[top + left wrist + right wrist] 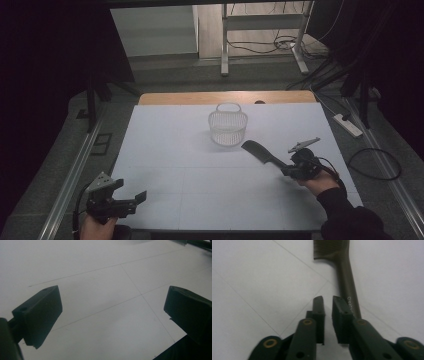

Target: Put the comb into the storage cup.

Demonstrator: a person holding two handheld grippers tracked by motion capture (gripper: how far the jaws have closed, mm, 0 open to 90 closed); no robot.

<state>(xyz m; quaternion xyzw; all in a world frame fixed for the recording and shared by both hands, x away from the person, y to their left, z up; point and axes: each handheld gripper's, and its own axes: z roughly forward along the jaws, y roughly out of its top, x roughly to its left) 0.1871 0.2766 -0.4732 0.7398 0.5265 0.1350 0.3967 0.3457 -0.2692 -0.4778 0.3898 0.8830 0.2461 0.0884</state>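
Two grippers (131, 201) (286, 169), one comb (259, 151) (one basket (228, 128))

My comb (260, 151) is dark and long. It lies flat on the white table (190, 170). Its teeth end points toward the basket (228, 126) and stops just short of it. Its thin handle (348, 282) has tiny white letters, maybe a brand name.

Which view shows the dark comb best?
The high view: the whole dark plastic comb lies on the white table, near the white basket. The right gripper view shows its handle and some teeth. The left gripper view leaves it unidentifiable.
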